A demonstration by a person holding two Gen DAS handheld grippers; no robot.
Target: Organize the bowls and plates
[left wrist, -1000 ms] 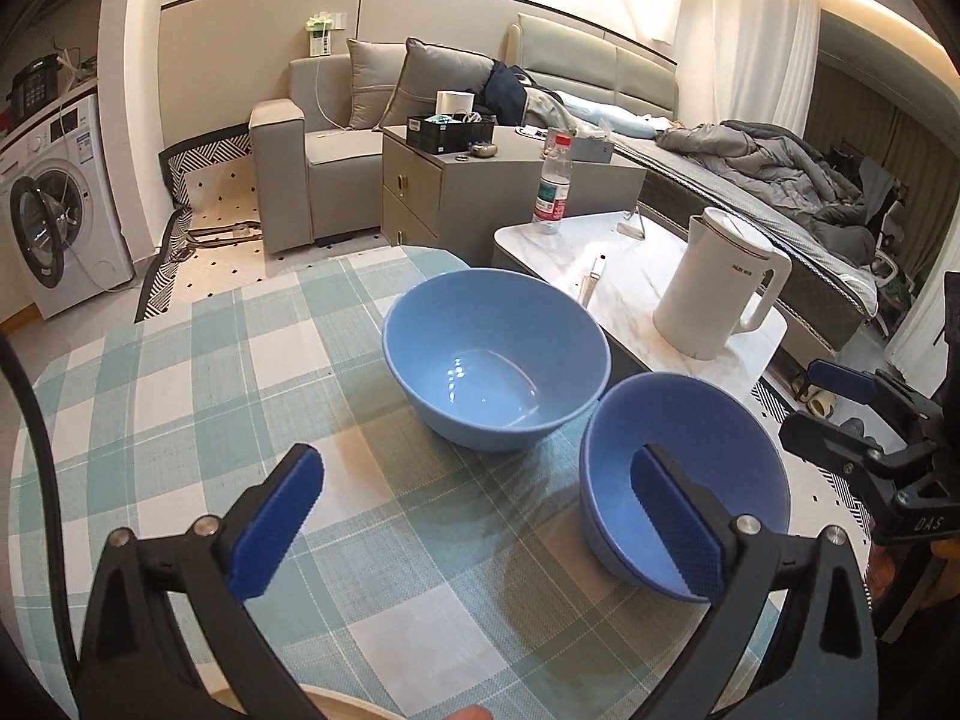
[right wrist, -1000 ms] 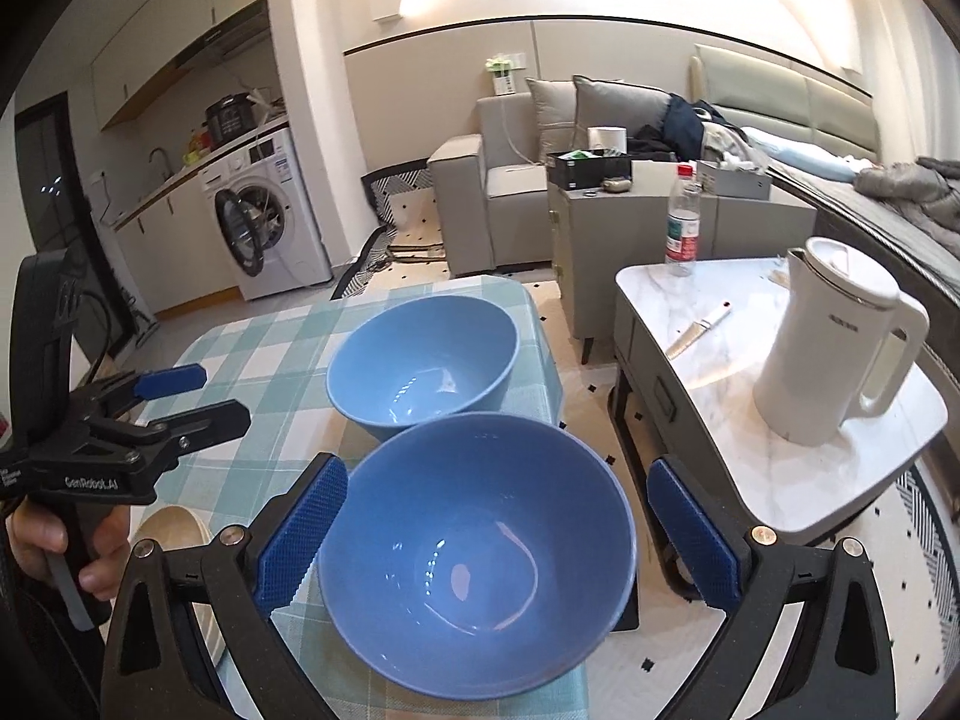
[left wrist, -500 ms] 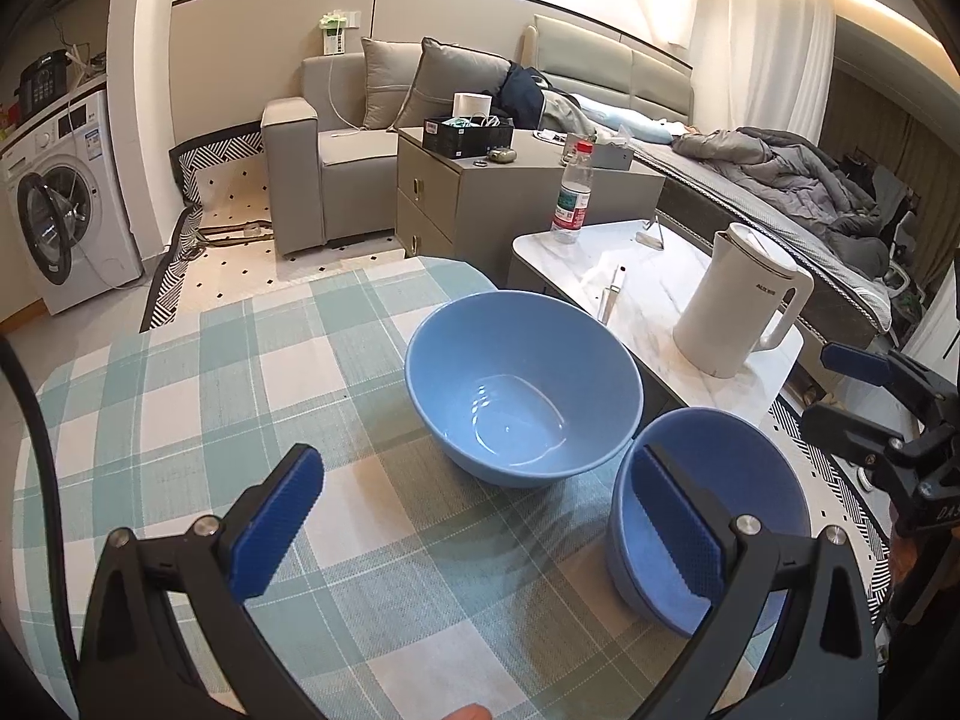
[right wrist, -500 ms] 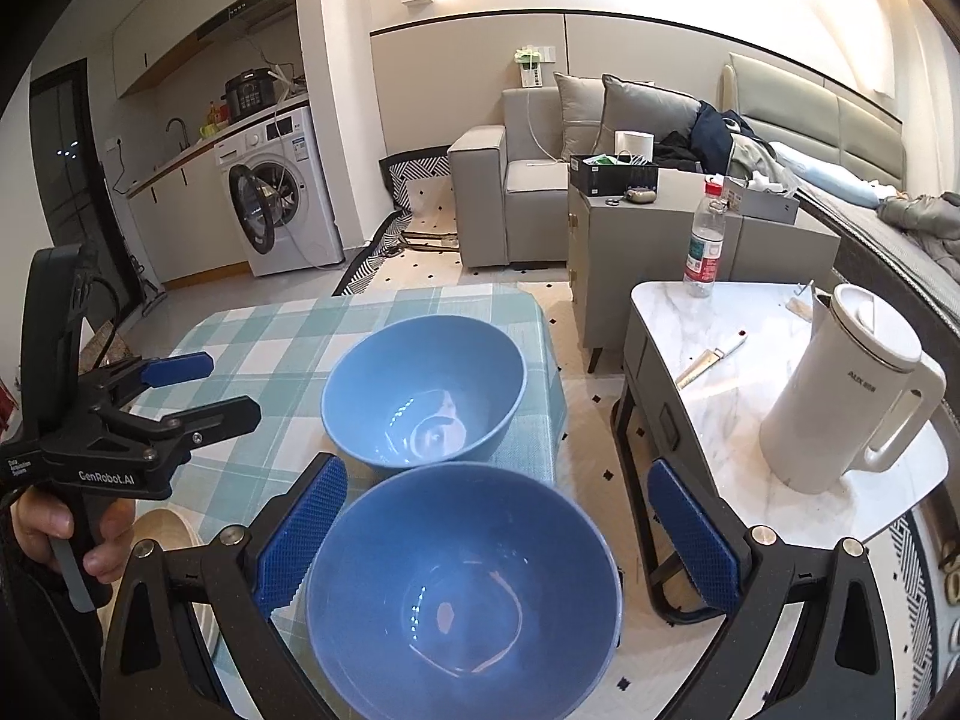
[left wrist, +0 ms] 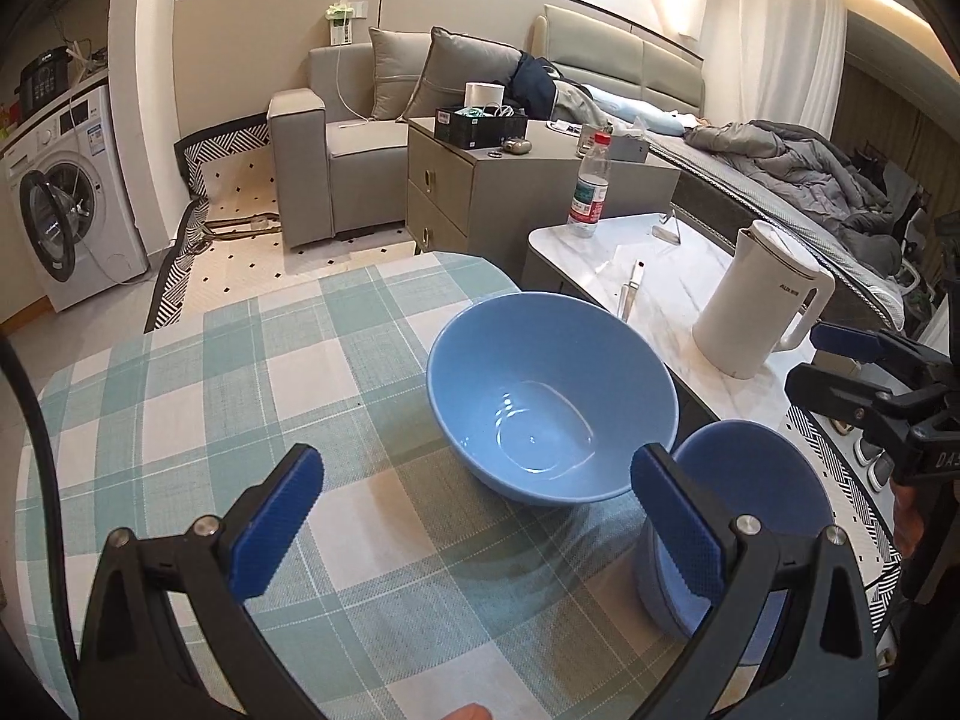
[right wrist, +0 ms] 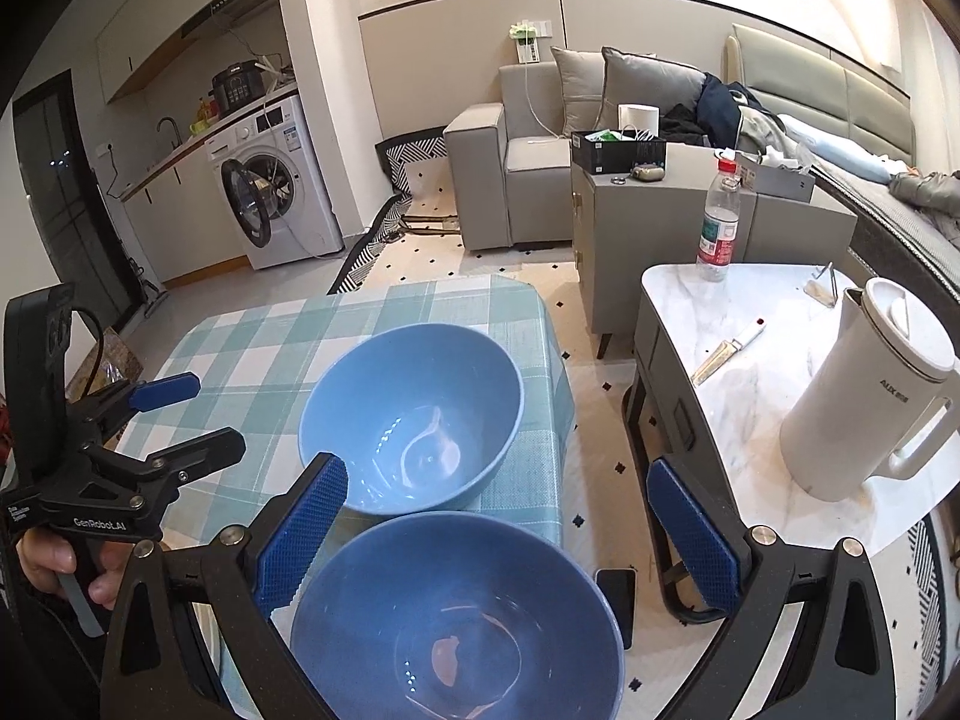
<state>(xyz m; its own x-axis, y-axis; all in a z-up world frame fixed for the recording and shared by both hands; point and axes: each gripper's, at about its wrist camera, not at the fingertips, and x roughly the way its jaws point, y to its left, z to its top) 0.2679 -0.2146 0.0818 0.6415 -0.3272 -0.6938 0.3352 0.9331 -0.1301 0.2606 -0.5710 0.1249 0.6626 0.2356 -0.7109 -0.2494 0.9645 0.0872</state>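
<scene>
Both glossy, rigid, likely breakable blue bowls, the lighter bowl (left wrist: 552, 396) and the darker bowl (right wrist: 456, 618), want rim grips; left tongs (left wrist: 474, 516) and right tongs (right wrist: 498, 528) gape wide, empty

We look forward from each wrist, low and close over the bench (left wrist: 180, 396). Both views share the far bowl (left wrist: 552, 396) (right wrist: 414, 414) and kettle (left wrist: 759, 300) (right wrist: 870, 390).

It was a small studio home: a washing machine (right wrist: 273, 180) at the left, a sofa (right wrist: 534, 150) at centre and a bed (left wrist: 798, 180) at the right.
</scene>
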